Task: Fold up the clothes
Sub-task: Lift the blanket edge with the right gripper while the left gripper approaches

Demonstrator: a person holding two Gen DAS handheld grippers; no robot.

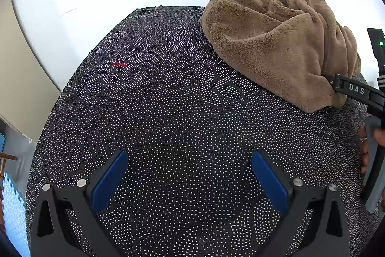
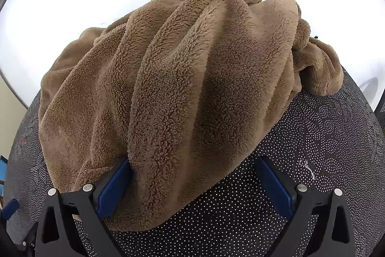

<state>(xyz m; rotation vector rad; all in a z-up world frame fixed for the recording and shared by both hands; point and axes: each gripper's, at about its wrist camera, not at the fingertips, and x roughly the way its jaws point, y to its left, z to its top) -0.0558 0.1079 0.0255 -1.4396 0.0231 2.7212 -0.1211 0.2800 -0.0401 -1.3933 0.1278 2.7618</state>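
Reads "DAS" on the right gripper (image 1: 356, 89), seen only from the left wrist. Lies bunched on the dotted mat (image 1: 168, 112), the brown fleece (image 2: 182, 88). Spreads wide, right gripper (image 2: 192, 187), fleece edge between its fingers, touching only the left pad (image 2: 113, 192). Gapes released over bare mat, left gripper (image 1: 190, 182), fleece beyond it, up right.

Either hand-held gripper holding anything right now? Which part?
Nothing held. Right hand-held gripper is open, brown fleece garment lying loose between its pads. Left hand-held gripper is open over the dotted mat.
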